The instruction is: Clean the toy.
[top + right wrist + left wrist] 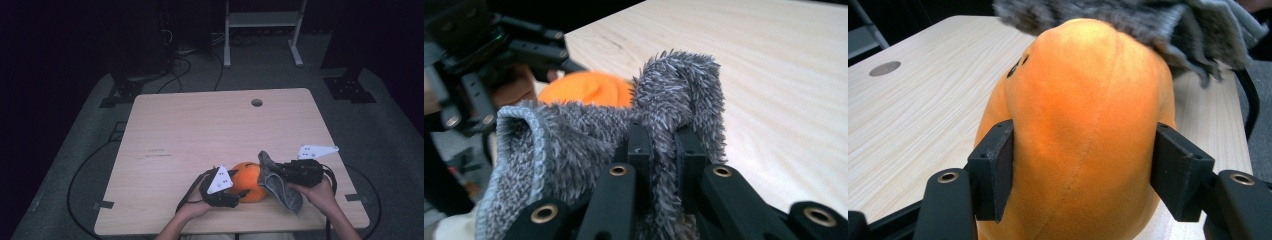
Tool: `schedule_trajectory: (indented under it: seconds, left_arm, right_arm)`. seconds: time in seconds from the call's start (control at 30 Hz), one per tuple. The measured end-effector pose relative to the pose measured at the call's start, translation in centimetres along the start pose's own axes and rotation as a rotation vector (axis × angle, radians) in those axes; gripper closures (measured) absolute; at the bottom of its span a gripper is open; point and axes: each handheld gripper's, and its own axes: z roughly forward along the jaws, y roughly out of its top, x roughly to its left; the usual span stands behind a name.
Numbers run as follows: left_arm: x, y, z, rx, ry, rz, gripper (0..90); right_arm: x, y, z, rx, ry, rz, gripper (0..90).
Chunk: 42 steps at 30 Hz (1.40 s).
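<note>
On the near part of the wooden table (210, 125), seen from the high view, sits an orange plush toy (248, 180), close to the front edge and well short of the round hole (257, 102) near the far edge. The left gripper (239, 194) reaches the toy from the toy's left, its jaws at the toy's near-left side; a white three-cornered plate rides on top of it. The right gripper (274, 169) lies just right of the toy, with a grey fuzzy cloth (279, 184) between it and the toy. The cloth touches the toy's right side and hangs down toward the front edge of the table. A hand (320, 194) holds the right gripper from below; the other hand (192, 207) holds the left one.

Left gripper view: the left gripper (1083, 170) has its two black jaws set fairly wide, one pressed against each flank of the orange plush toy (1083, 125), so the toy is clamped between them. The grey fuzzy cloth (1128, 22) lies across the toy's far top. The wooden table (913, 110) extends left of the toy.

Right gripper view: the right gripper (660, 145) has its jaws narrow, pinching a fold of the grey fuzzy cloth (574, 145) between them. The orange plush toy (589, 89) shows just beyond the cloth. The left gripper (484, 65) stands left of the toy. The wooden table (784, 90) spreads to the toy's right.
</note>
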Motion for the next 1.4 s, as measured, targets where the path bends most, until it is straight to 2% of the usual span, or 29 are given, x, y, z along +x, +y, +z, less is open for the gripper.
schedule_trajectory:
  seconds: [0.17, 0.23, 0.27, 0.3, 0.4, 0.43, 0.5, 0.53, 0.6, 0.67, 0.7, 0.73, 0.77, 0.8, 0.83, 0.87, 0.9, 0.97, 1.03, 1.1, 1.13, 1.2, 1.23, 1.27, 1.3, 1.33, 1.4]
  left_arm:
    - [0.2, 0.2, -0.3, -0.017, 0.025, -0.031, 35.0]
    - [0.4, 0.5, -0.7, -0.018, 0.063, -0.042, 36.0]
    - [0.6, 0.8, -0.8, -0.005, 0.095, -0.039, 36.5]
    - [0.6, 0.9, -0.9, 0.0, 0.109, -0.04, 36.8]
    - [0.4, 1.2, -0.8, 0.005, 0.123, -0.057, 37.0]
    - [0.2, 1.2, -0.8, 0.008, 0.128, -0.057, 37.0]
    - [0.0, 1.3, -0.9, 0.006, 0.144, -0.059, 37.2]
    - [0.0, 1.4, -1.0, 0.01, 0.159, -0.055, 37.5]
    - [0.2, 1.3, -1.4, 0.006, 0.198, -0.051, 37.7]
    - [0.6, 1.2, -1.6, 0.007, 0.219, -0.062, 37.6]
    - [0.7, 1.1, -1.5, 0.01, 0.223, -0.066, 37.4]
    - [0.8, 1.0, -1.4, 0.011, 0.227, -0.068, 37.3]
    - [0.7, 1.0, -1.2, 0.01, 0.229, -0.072, 37.2]
    - [0.6, 1.0, -0.9, 0.017, 0.227, -0.067, 37.0]
    - [0.6, 1.0, -0.9, 0.017, 0.227, -0.067, 36.3]
    - [0.3, 1.1, -0.5, 0.02, 0.226, -0.06, 36.3]
    - [0.1, 1.2, -0.4, 0.025, 0.227, -0.051, 35.5]
    - [0.1, 1.0, -0.6, 0.029, 0.215, -0.05, 35.2]
    - [0.5, 0.7, -0.9, 0.028, 0.17, -0.068, 33.1]
    - [1.2, 0.5, -1.5, 0.006, 0.087, -0.093, 26.5]
    - [1.6, 0.4, -1.8, -0.007, 0.061, -0.11, 23.6]
    - [2.3, 0.3, -2.0, 0.002, 0.109, -0.111, 16.5]
    - [2.6, 0.2, -1.9, 0.008, 0.099, -0.124, 12.7]
    - [2.8, 0.1, -1.7, 0.005, 0.085, -0.138, 13.8]
    - [2.8, -0.1, -1.6, 0.001, 0.07, -0.14, 19.7]
    - [2.6, -0.2, -1.4, 0.0, 0.077, -0.132, 25.9]
    - [2.3, -0.1, -1.2, 0.013, 0.077, -0.126, 30.6]
  right_arm:
    - [0.5, -0.1, -0.8, -0.006, 0.017, -0.016, 80.8]
    - [0.9, 0.3, -1.1, -0.031, 0.052, -0.013, 80.8]
    - [1.2, 0.6, -1.2, -0.048, 0.076, -0.024, 80.8]
    - [1.8, 1.2, -1.0, -0.062, 0.089, -0.044, 80.8]
    - [3.2, 2.6, 0.0, -0.093, 0.137, -0.086, 80.7]
    - [3.7, 3.0, 0.6, -0.088, 0.147, -0.105, 80.7]
    - [4.4, 3.6, 1.9, -0.052, 0.123, -0.152, 80.7]
    - [4.3, 3.5, 2.3, -0.044, 0.11, -0.157, 80.7]
    - [3.6, 3.2, 2.7, -0.04, 0.066, -0.138, 80.7]
    - [2.6, 2.7, 2.8, -0.035, 0.007, -0.108, 80.7]
    - [2.1, 2.5, 2.9, -0.027, -0.006, -0.084, 80.6]
    - [1.7, 2.4, 2.9, -0.036, 0.0, -0.057, 80.7]
    - [1.7, 2.4, 2.9, -0.056, 0.013, -0.039, 80.7]
    - [1.9, 2.7, 2.9, -0.075, 0.034, -0.043, 80.7]
    - [2.6, 3.3, 3.1, -0.083, 0.071, -0.068, 80.6]
    - [2.6, 3.3, 3.1, -0.083, 0.071, -0.068, 80.6]
    - [3.4, 3.9, 3.7, -0.062, 0.078, -0.11, 80.6]
    - [3.6, 4.1, 4.4, -0.03, 0.064, -0.137, 80.6]
    - [3.0, 3.9, 4.4, -0.029, 0.064, -0.117, 80.6]
    - [2.5, 3.4, 4.1, -0.025, 0.063, -0.096, 80.6]
    - [2.4, 3.1, 4.0, -0.021, 0.058, -0.091, 80.6]
    - [2.2, 2.8, 3.7, -0.016, 0.063, -0.097, 80.5]
    - [2.1, 2.6, 3.6, -0.014, 0.073, -0.095, 80.5]
    - [2.0, 2.6, 3.5, -0.015, 0.072, -0.091, 80.5]
    - [1.8, 2.5, 3.5, -0.015, 0.07, -0.089, 80.5]
    - [1.6, 2.5, 3.5, -0.014, 0.061, -0.08, 80.5]
    - [1.0, 2.2, 3.4, -0.011, 0.03, -0.059, 80.5]
